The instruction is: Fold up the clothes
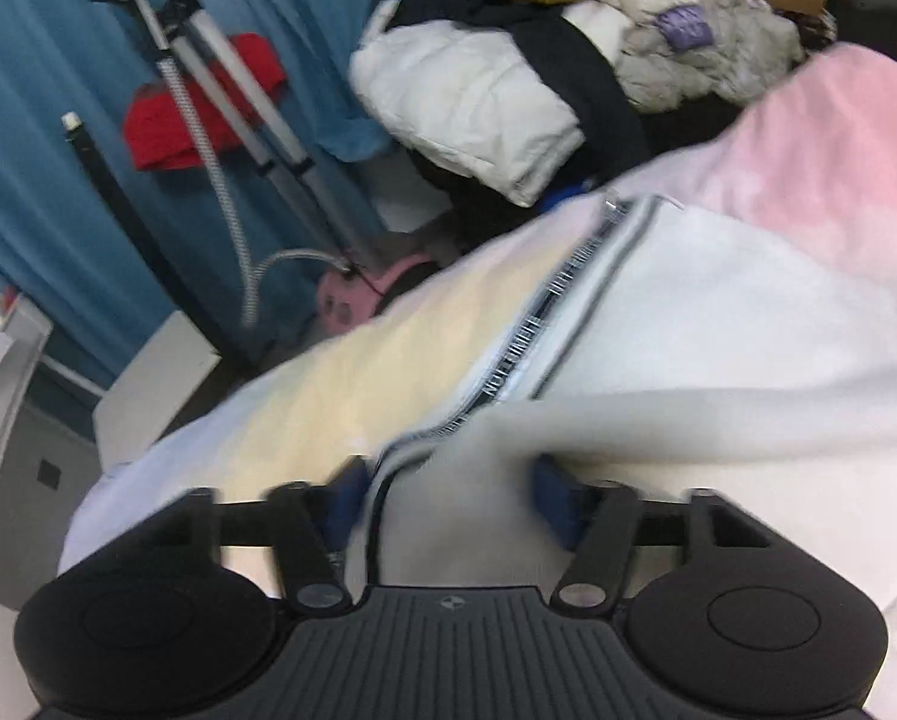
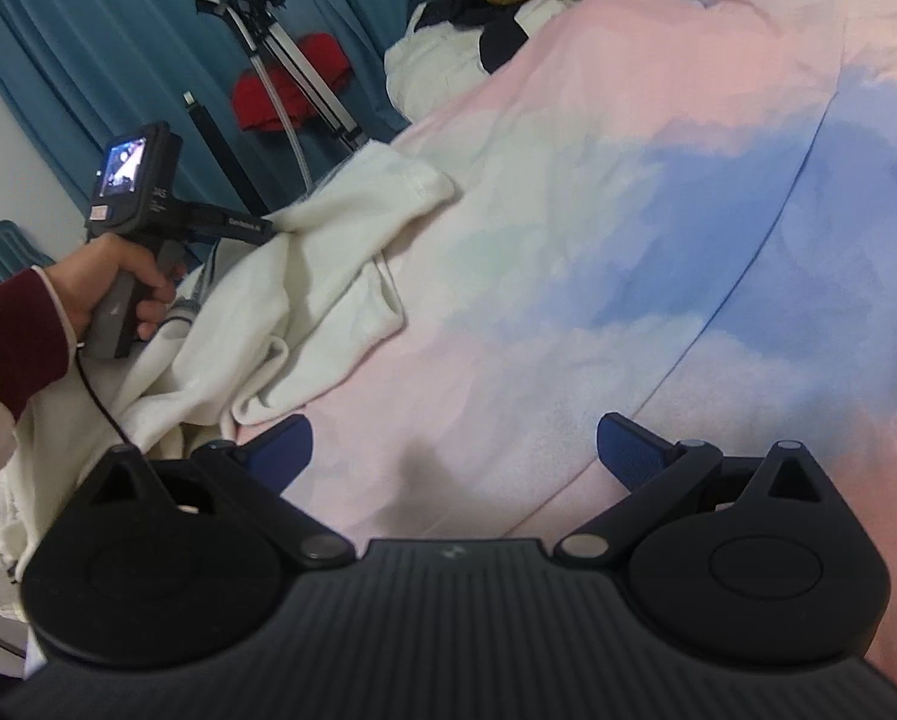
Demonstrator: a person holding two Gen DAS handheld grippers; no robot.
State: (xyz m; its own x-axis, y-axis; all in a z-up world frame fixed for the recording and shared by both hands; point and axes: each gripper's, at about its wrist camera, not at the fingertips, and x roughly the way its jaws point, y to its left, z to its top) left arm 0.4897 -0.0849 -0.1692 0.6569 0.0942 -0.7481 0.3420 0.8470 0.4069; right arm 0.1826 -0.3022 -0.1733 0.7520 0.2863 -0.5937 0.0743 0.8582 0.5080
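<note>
Showing an early stage of the folding. Left gripper (image 1: pixel 448 474) closed partway onto a raised ridge of the white zip-front garment (image 1: pixel 718 312), with cloth filling the gap between the jaws and touching both blue pads (image 1: pixel 559 501). Apparently pinched, though motion blur at the pad on the other side prevents certainty. Zipper (image 1: pixel 568 300) running ahead of the jaws and away up the cloth, its lower stretch looking parted.

Seen from the right wrist view: same garment lying rumpled to the left of the right jaws, heaped in loose folds on the pastel bed cover (image 2: pixel 568 240), one end buried around the nose of the left tool, held in the person's hand (image 2: pixel 118 282). Right gripper (image 2: pixel 454 450) spread wide, empty, hovering over bare cover with no cloth between its jaws.

Done so far, judging from the lie of things: garment picked out and taken hold of at one point, nothing more. Not yet spread flat, no crease set, sleeves not identifiable. No finished stack in either view. Left to do: flattening, folding, and presumably the mixed pile of clothes (image 1: pixel 508 78) far ahead of the left jaws.
</note>
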